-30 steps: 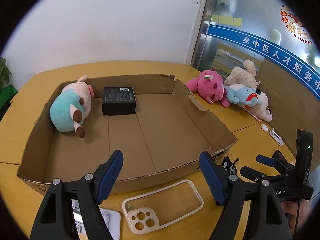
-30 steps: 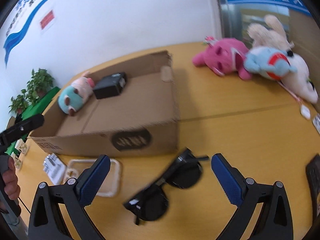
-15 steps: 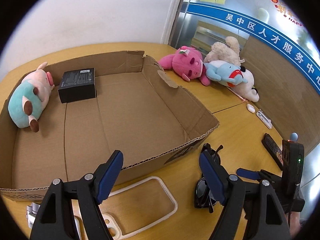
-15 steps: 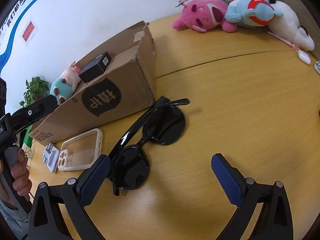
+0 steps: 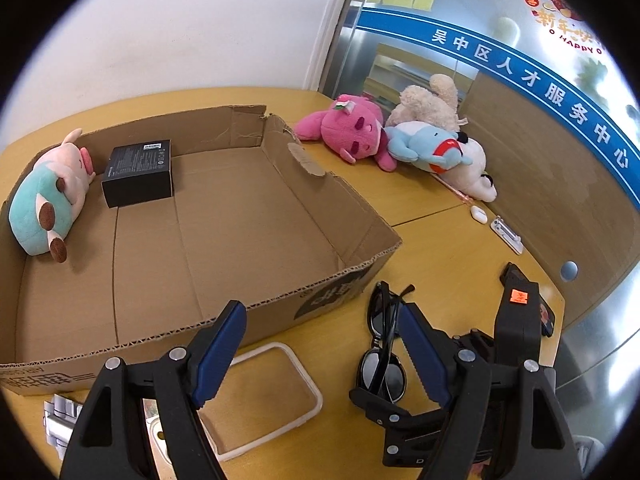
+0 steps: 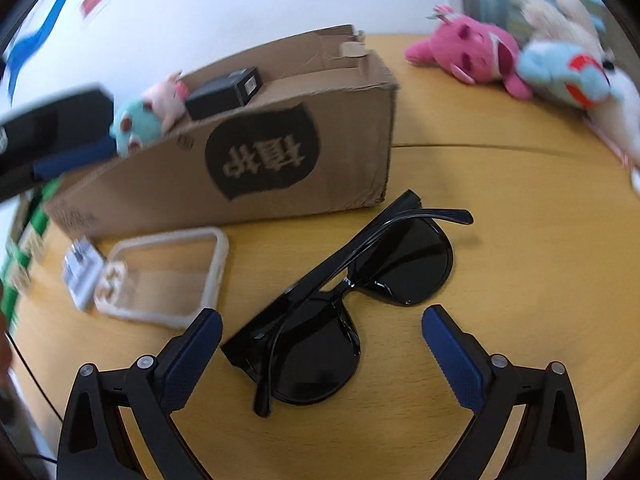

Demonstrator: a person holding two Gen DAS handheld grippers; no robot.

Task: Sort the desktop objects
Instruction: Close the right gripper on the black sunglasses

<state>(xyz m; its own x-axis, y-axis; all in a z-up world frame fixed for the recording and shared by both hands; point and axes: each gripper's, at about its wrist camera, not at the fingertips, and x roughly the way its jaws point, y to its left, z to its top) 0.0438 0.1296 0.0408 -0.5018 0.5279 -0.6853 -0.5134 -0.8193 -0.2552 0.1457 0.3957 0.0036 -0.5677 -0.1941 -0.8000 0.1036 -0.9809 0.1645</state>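
Folded black sunglasses [image 6: 344, 312] lie on the wooden table just in front of my open right gripper [image 6: 320, 344], one lens between its fingers; they also show in the left wrist view [image 5: 382, 344]. A shallow cardboard box [image 5: 320, 240] holds a teal and pink plush [image 5: 48, 196] and a black box [image 5: 138, 172]. A clear phone case [image 5: 260, 396] lies before the box, under my open, empty left gripper [image 5: 324, 344]. The phone case also shows in the right wrist view [image 6: 164, 276].
A pink plush [image 5: 352, 128], a blue plush [image 5: 428, 146] and a cream plush [image 5: 432, 102] lie at the table's back right. A small white pack [image 6: 82, 272] lies left of the phone case. Small white items [image 5: 506, 234] sit near the right edge.
My right gripper has come down and closer to the sunglasses, which now lie between its fingers. My left gripper has turned right, bringing the sunglasses and right gripper into its view.
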